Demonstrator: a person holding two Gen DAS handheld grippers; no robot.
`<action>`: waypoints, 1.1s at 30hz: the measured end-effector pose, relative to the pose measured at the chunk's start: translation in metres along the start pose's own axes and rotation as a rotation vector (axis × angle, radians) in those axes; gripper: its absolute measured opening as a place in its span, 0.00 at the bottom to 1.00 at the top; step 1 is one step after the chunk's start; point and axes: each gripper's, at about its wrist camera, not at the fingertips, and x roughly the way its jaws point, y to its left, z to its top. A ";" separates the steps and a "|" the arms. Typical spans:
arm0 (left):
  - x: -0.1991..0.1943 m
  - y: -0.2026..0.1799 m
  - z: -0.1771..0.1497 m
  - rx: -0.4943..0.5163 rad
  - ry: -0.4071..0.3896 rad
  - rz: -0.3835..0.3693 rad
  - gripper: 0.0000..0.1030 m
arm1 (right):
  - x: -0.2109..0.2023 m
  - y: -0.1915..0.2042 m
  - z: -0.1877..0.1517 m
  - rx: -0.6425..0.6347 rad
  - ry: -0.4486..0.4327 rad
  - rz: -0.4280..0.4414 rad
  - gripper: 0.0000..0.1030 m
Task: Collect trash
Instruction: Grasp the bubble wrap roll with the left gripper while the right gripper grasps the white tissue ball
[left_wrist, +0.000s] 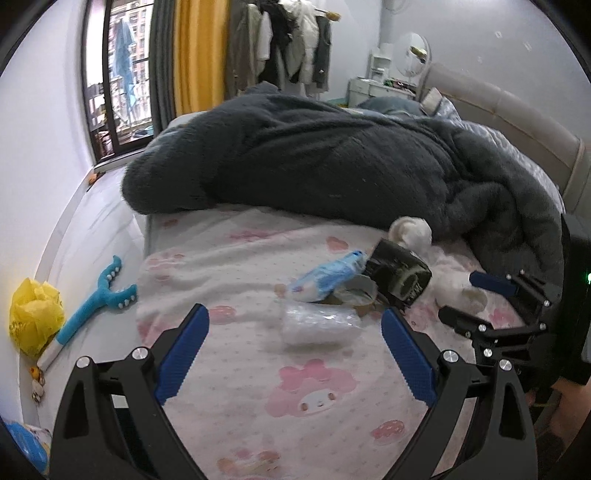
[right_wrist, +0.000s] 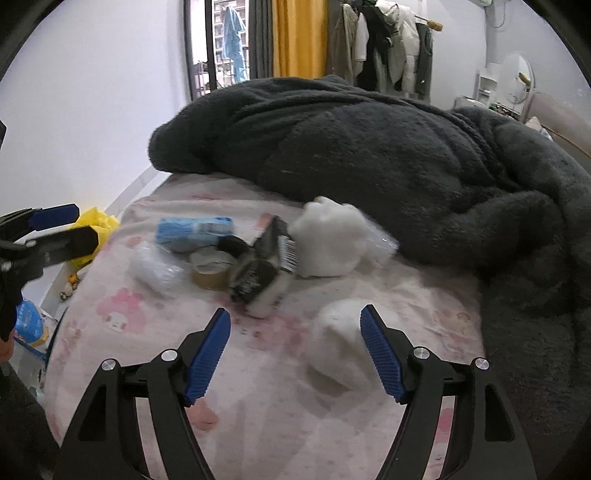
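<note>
Barely started, by the look of it: nothing gripped, whole litter pile on the pink cartoon-print bedsheet (right_wrist: 122, 317).

Left gripper (left_wrist: 293, 334) spread wide, nothing between the blue pads, hovering low over the sheet with the clear crumpled plastic wrapper (left_wrist: 317, 325) just ahead of the gap. Right gripper (right_wrist: 295, 350) likewise wide open and empty; crumpled white tissue wad (right_wrist: 340, 343) just inside its right finger, possibly touching the pad, hard to tell through the motion blur.

Pile clustered mid-sheet, near the edge of the dark grey fluffy blanket (right_wrist: 369, 155):
- blue-and-white soft plastic packet (right_wrist: 194, 230)
- brown roll of packing tape (right_wrist: 210, 273) lying flat, touching the packet and the box
- black printed carton with barcode (right_wrist: 264, 269), tipped on its side
- white fluffy cotton-like lump in clear film (right_wrist: 332, 240), against the blanket

Six loose items visible, none collected. No bin or open bag seen on the bed. Yellow plastic bag (left_wrist: 35, 317) on the floor by the wall, beside a blue long-handled plastic tool (left_wrist: 92, 306); plausible drop target, unconfirmed.

Likely first picks: wrapper for left, tissue wad for right. Everything else pending.
</note>
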 end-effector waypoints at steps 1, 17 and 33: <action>0.005 -0.006 -0.001 0.022 0.006 -0.002 0.93 | 0.003 -0.004 -0.002 0.004 0.007 -0.005 0.72; 0.064 -0.026 -0.017 0.077 0.091 0.017 0.89 | 0.017 -0.061 -0.015 0.082 0.048 -0.053 0.59; 0.073 -0.024 -0.016 -0.001 0.133 0.016 0.64 | 0.004 -0.090 -0.028 0.192 0.048 -0.022 0.35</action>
